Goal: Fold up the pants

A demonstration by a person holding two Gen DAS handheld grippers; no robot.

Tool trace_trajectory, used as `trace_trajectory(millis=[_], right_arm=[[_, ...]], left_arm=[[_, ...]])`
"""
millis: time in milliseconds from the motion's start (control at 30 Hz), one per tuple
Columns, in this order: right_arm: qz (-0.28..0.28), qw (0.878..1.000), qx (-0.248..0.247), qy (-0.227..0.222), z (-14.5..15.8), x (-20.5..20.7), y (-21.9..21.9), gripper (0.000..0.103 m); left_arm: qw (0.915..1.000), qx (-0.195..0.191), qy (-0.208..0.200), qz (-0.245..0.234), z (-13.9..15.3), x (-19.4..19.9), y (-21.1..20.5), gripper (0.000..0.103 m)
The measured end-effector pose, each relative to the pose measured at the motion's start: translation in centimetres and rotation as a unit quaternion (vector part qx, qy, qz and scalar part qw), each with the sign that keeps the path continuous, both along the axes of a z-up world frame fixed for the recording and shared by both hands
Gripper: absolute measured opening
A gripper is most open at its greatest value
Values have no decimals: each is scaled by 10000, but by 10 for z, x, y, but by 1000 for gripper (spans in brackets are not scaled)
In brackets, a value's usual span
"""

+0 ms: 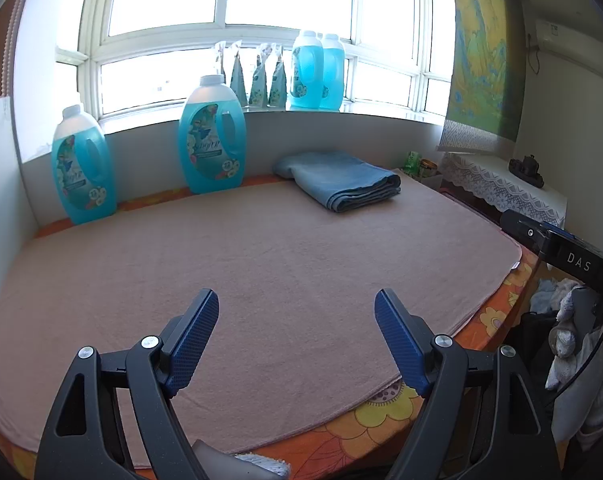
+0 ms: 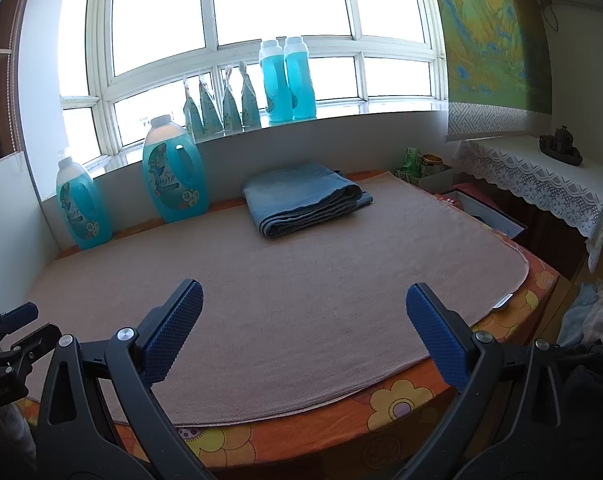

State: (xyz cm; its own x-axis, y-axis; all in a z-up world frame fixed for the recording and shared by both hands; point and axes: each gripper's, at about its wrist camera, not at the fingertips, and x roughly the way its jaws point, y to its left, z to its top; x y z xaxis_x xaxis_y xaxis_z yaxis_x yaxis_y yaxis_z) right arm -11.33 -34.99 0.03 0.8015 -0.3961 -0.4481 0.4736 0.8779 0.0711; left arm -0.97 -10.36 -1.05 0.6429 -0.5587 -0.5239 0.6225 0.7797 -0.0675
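Both your left hand-held gripper and right hand-held gripper hang released over the near edge; folded pants rest parked at the tabletop's far edge, clearing your workspace.

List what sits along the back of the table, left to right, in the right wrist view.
Small blue detergent bottle → bigger blue detergent bottle → folded blue pants → green carton → round tin. Both grippers are open and hold nothing.
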Motion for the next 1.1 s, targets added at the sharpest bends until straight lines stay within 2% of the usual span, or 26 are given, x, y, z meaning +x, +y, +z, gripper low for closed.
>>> trace_trajectory(millis=[1100], right_arm=[[43, 10000, 26, 19, -9, 8, 2, 103]], left_arm=[[10000, 57, -10, 11, -2, 3, -2, 81]])
